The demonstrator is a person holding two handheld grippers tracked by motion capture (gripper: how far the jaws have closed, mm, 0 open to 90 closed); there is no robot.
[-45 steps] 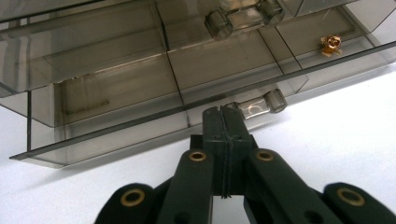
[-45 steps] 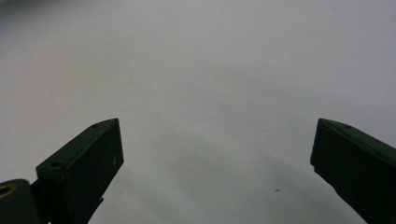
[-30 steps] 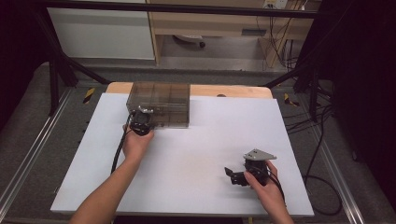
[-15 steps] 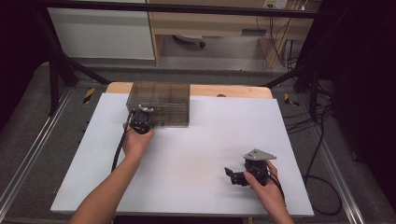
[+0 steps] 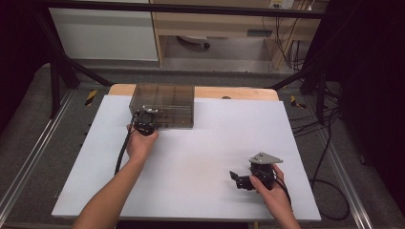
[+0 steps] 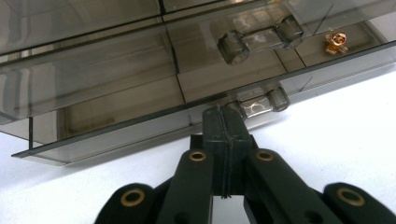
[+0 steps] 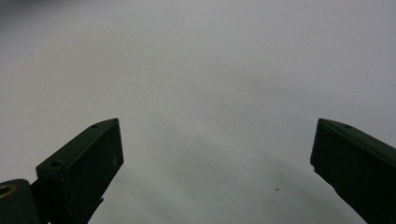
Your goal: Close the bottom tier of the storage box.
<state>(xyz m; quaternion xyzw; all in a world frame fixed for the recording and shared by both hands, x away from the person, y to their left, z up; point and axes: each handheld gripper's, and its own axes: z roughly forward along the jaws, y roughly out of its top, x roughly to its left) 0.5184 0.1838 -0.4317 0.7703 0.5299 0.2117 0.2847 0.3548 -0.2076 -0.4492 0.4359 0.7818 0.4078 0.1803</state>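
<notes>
White table point(image 5: 205, 157) bears a smoky drawer box point(image 5: 165, 106); dark room.

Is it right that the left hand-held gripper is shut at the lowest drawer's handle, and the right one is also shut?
Not quite. The right hand-held gripper is open, its jaws wide apart over the table in the right gripper view. The left hand-held gripper is shut at the handle.

White table top point(image 5: 205, 143), smoky clear drawer box point(image 5: 165, 105) standing at its far left edge

Overhead forward-down on table point(image 5: 200, 157); two close jaw-level views along its white surface.
</notes>
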